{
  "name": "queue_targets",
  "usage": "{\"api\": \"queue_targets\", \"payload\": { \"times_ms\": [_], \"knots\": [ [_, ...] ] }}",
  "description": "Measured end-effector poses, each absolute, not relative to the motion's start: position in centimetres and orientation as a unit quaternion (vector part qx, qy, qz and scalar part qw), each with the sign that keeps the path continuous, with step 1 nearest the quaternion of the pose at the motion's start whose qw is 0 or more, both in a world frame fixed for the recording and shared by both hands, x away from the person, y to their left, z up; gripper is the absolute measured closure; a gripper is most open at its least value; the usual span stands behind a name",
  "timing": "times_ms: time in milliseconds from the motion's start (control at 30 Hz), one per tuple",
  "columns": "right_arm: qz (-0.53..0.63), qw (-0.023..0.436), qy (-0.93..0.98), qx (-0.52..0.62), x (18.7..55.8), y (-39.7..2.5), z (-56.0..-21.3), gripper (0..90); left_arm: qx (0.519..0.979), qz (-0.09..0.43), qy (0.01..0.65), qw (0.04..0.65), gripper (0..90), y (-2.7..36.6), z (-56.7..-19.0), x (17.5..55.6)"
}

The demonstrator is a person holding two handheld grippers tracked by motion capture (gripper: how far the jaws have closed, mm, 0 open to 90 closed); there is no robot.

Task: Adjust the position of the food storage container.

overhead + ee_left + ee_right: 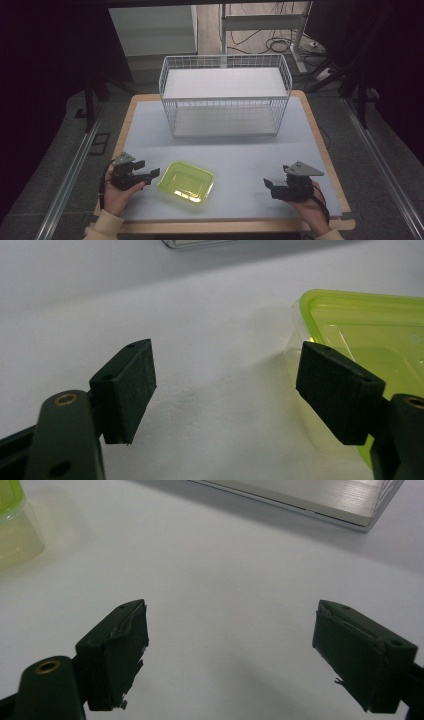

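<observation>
Yellow-green translucent plastic container (186, 181), lidless and empty, sits on the pale grey mat (240, 150) toward the table's near edge, at about 7 o'clock from the mat's middle. Just beside it at 9 o'clock, the left gripper (148, 170) is held in the person's left hand (118, 196), jaws spread wide and holding nothing; in the left gripper view one pad (341, 390) overlaps the container's (370, 340) near corner, though I cannot tell whether it touches. Well apart, at 3 o'clock from the container, the right gripper (268, 186) rests in the right hand (311, 210), its jaws likewise wide open and empty over bare mat (225, 580), with worn tape on one pad (120, 650). A white wire basket (225, 95) with a white liner stands at 12 o'clock on the far half of the mat.
</observation>
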State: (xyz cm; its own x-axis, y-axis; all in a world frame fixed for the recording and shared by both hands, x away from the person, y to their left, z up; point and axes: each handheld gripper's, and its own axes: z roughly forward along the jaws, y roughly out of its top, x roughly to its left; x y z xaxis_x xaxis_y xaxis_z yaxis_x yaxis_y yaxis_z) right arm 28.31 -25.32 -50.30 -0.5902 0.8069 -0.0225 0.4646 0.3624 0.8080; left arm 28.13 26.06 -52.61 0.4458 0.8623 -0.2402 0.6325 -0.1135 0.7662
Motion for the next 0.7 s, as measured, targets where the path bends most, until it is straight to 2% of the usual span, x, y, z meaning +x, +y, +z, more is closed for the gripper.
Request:
{"api": "queue_targets", "payload": {
  "times_ms": [700],
  "knots": [
    [0.392,0.217,0.804,0.392,28.31,-25.4,-50.57,19.3,0.731,0.13,0.509,0.434,25.1,26.34,-52.31,28.13]
  ]
}}
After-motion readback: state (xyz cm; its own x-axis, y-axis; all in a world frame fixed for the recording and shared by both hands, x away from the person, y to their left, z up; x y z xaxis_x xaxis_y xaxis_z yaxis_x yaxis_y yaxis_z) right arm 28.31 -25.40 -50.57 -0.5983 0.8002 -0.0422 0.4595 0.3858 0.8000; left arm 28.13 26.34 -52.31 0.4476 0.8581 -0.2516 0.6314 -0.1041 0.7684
